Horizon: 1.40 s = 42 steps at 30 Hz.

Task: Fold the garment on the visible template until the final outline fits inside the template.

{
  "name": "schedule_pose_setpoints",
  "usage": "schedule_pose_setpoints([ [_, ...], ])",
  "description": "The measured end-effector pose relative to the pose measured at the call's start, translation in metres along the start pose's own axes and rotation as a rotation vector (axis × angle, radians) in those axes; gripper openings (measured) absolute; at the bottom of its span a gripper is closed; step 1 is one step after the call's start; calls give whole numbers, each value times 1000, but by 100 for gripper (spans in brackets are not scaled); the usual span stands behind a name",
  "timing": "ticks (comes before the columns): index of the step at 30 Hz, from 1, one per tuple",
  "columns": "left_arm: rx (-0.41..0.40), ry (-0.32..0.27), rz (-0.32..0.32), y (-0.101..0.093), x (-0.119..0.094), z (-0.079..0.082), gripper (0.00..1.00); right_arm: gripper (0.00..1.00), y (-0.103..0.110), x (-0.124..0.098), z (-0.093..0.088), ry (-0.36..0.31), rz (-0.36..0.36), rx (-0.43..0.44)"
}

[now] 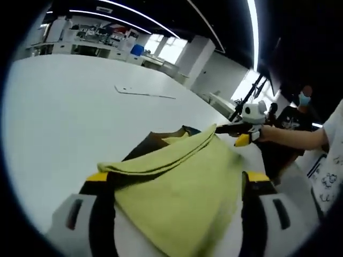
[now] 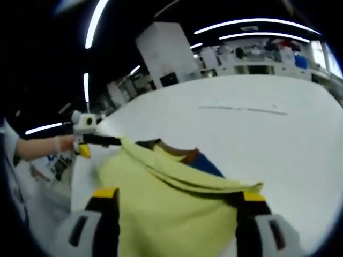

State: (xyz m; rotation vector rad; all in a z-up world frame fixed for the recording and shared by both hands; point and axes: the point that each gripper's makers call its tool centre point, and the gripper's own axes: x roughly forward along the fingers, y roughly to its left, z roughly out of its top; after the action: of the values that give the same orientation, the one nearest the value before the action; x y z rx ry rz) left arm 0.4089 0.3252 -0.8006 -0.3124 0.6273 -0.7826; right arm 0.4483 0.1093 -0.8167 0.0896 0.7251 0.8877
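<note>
Left gripper view: yellow-green garment (image 1: 182, 198) is draped over the gap between the left gripper (image 1: 179, 184) jaws, so the jaw tips and the spacing at the grip point are hidden. Jaws stand wide at the base, cloth bunched between them; whether they actually pinch the fabric, cannot tell. The cloth's near edge is cut off at the bottom of the view. Under the far fold a brown layer (image 1: 153, 140) and a dark blue sliver (image 1: 190, 129) peek out; too small to say what they are. The right gripper (image 1: 242, 133) comes in from the right, held by a hand (image 1: 266, 134), its tip touching the garment's far corner. Its jaw state is too small to read here. A thin line marking (image 1: 144, 93) lies on the white table (image 1: 64, 118) well beyond the garment; its full outline is hard to make out.

Right gripper view: same story. The garment (image 2: 171, 206) covers the right gripper (image 2: 177, 201) between the jaws, tips hidden, closure not readable. The left gripper (image 2: 88, 140) shows at the left on the cloth's far corner, with a hand (image 2: 63, 143) behind it. Blue and brown patches (image 2: 201, 159) show past the folded edge. The line marking (image 2: 244, 110) sits far off on the table (image 2: 278, 144).

Garment is lifted off the table, stretched between the two grippers. Long axis runs gripper to gripper; the folded edge faces the far side of the table. Background is blurred.
</note>
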Motion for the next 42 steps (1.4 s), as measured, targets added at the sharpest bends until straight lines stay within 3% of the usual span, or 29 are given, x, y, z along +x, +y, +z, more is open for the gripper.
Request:
schedule_pose_setpoints([
  [5,-13,-8,30,12,4,3,97,89,-11,6,9,-19,-23,27],
  [11,-12,-7,28,11,3,2,96,89,-9,4,7,-17,-20,21],
  [23,26,2,51,3,-25,-6,95,89,5,-26,-1,-22,-34,-25],
  [35,27,6,93,-13,-68,-38,89,84,13,-68,-24,-57,-76,-4],
  [42,7,-3,108,-19,-89,-54,76,78,17,-96,-33,-92,-102,13],
])
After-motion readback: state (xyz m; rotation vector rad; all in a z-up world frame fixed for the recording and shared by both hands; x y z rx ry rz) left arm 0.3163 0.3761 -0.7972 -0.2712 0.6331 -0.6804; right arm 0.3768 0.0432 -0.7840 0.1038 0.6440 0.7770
